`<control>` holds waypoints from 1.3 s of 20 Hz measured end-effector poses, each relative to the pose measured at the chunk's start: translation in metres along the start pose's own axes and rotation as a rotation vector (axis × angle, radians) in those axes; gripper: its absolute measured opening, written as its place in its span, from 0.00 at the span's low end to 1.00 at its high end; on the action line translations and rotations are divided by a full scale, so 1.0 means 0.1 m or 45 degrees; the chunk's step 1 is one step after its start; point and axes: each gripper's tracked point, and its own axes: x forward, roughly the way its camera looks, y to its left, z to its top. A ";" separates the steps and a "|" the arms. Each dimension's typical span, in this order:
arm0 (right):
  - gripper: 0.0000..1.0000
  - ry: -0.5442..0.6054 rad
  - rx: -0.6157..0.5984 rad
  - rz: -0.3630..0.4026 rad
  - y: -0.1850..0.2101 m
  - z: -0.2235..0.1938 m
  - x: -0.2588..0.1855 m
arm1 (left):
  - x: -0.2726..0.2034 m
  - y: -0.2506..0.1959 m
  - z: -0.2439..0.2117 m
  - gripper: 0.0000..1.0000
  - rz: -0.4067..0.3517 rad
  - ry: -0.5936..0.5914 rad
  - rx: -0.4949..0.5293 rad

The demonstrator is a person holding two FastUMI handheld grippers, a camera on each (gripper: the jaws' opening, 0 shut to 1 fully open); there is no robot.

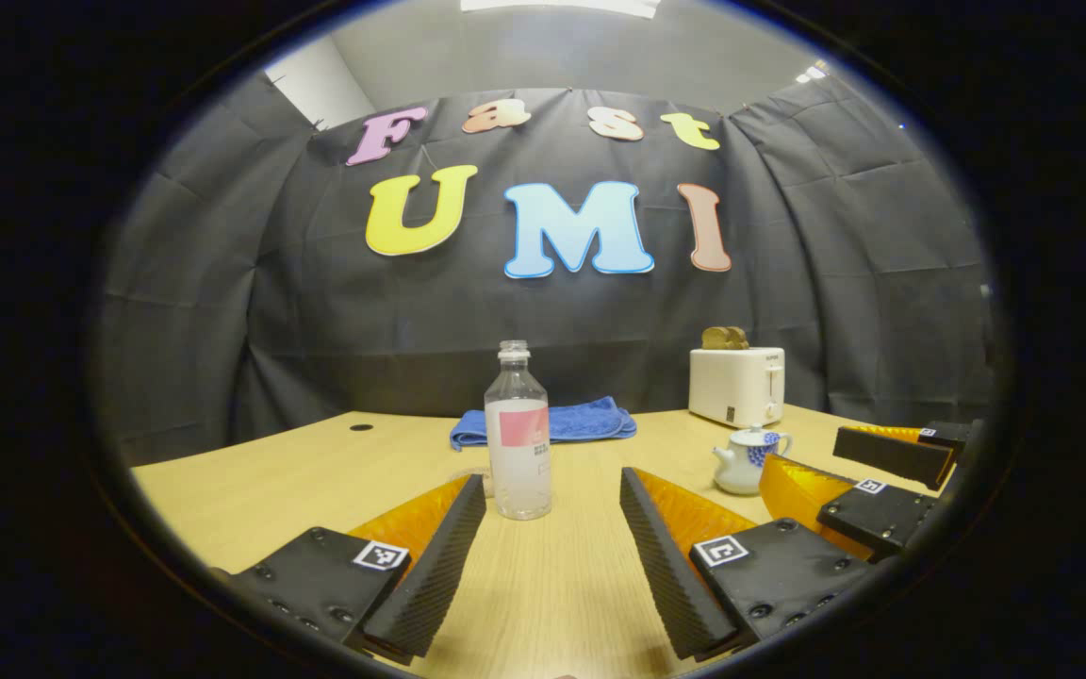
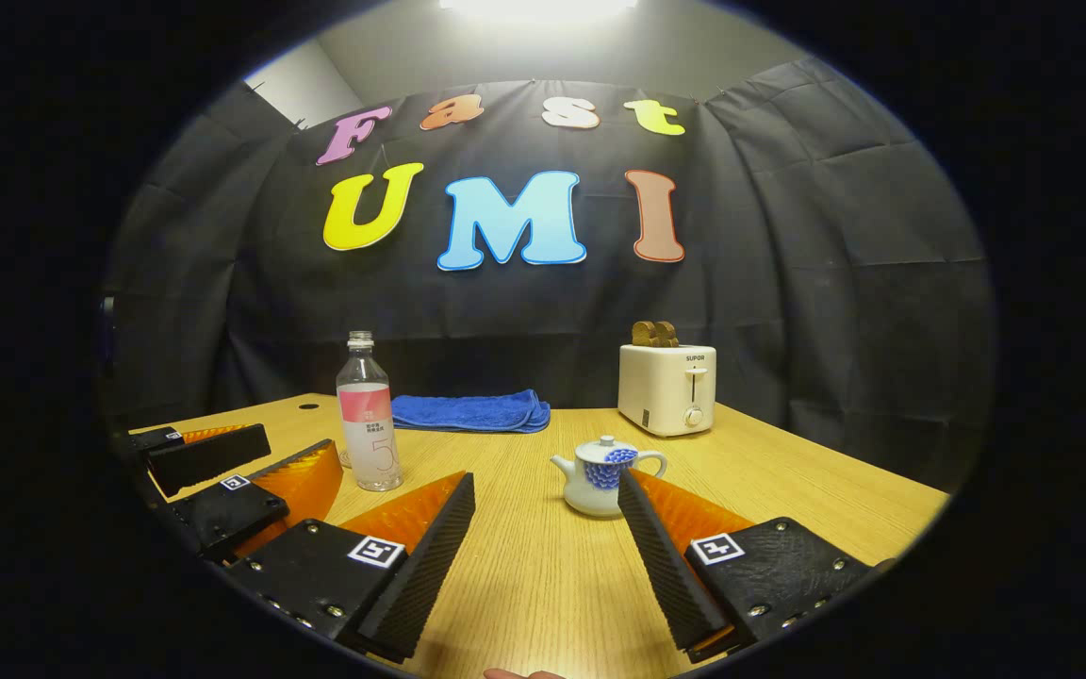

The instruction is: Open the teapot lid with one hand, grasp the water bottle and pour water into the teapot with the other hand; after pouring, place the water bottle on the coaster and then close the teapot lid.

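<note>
Teapot (image 2: 601, 476) work has not begun: you hold both sets of tongs low over the near edge of the bench (image 2: 543, 575), each lined up with its own target.

Your left gripper (image 1: 552, 556) has its jaws spread wide and holds nothing. The water bottle (image 1: 518, 434) stands upright straight ahead, framed between the fingers though apart from them, which suggests you mean this hand to take it. The bottle has no cap on, so the neck is ready for pouring. A faint round edge shows at its base on the left; it may be the coaster, but I cannot tell for sure.

Your right gripper (image 2: 548, 556) is also spread and empty. The teapot sits just past its right finger, lid (image 2: 605, 445) on, spout pointing toward the bottle, handle toward the right edge of the bench. That puts the lid knob within easy reach of this hand, so I judge lifting the lid to be your first step.

Bottle and teapot stand near each other around the middle of the bench, a short pour apart. Behind them, toward the far edge, a folded blue towel (image 2: 469, 412) lies flat, and a white toaster (image 2: 666, 388) with bread in its slots stands nearer the far right corner, well clear of your path.
</note>
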 end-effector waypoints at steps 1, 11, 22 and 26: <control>0.95 0.001 0.000 0.000 0.00 0.00 0.00 | 0.00 0.00 -0.01 1.00 0.000 0.001 0.000; 0.95 -0.007 0.019 0.032 0.04 0.01 0.01 | 0.05 -0.12 0.01 1.00 -0.090 -0.007 -0.001; 0.94 -0.031 0.018 -0.025 -0.44 0.30 0.74 | 0.32 0.03 0.02 1.00 -0.094 0.032 -0.084; 0.88 0.032 -0.006 -0.005 -0.45 0.21 1.13 | 0.38 0.07 0.14 0.99 -0.091 0.007 -0.050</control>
